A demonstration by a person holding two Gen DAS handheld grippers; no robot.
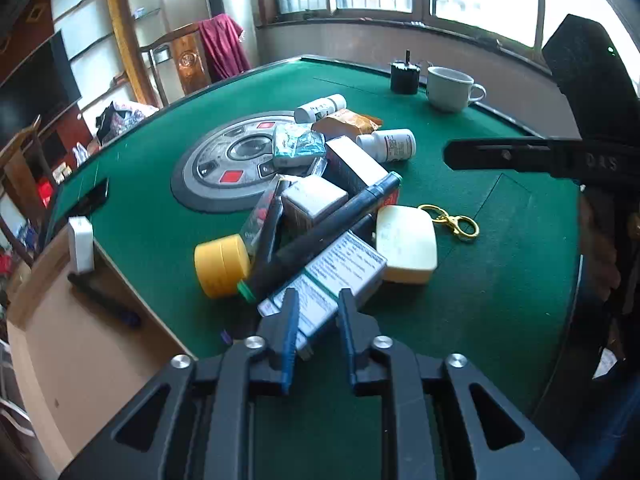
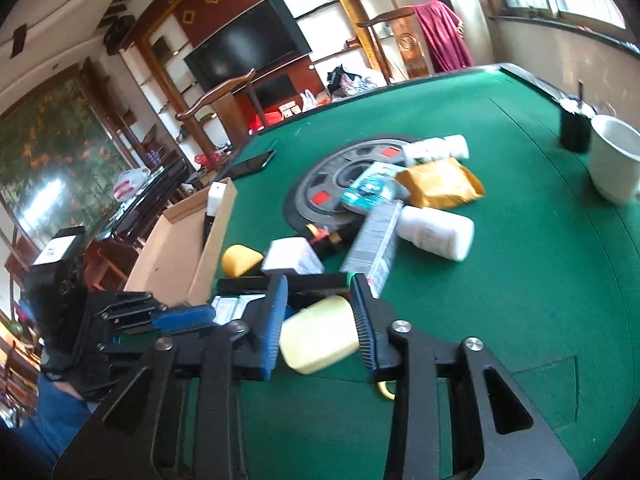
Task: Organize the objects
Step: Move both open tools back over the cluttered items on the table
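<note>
Where the left wrist camera looked down along its fingers, one heap of small goods lay mid-way across the green felt table (image 1: 500,300). Counted: two white pill bottles (image 1: 387,145), one yellow round jar (image 1: 222,266), two dark marker pens (image 1: 336,232), one pale yellow soap-shaped case (image 1: 406,244), one gold key clasp (image 1: 454,220), one printed white medicine carton (image 1: 332,284), one orange foil packet (image 1: 348,122). One white mug (image 1: 450,88) stood well apart near the far edge. One open cardboard box (image 1: 92,340) sat at the table's left edge with a white block inside. Left gripper (image 1: 318,308) pointed steeply down, jaws narrowly parted, tips over the carton's near end; contact could not be told. Right gripper's black bar showed at the right edge.

Through the right wrist camera: two white bottles (image 2: 436,232), one orange packet (image 2: 440,184), one mug (image 2: 612,160), one cardboard box (image 2: 176,256). Right gripper (image 2: 320,312) tilted moderately downward, jaws part open, the pale yellow case (image 2: 320,336) between the blue pads (image 2: 272,320), the right pad apparently against it, the left grip uncertain. Left gripper (image 2: 180,316) lay low at left.
</note>
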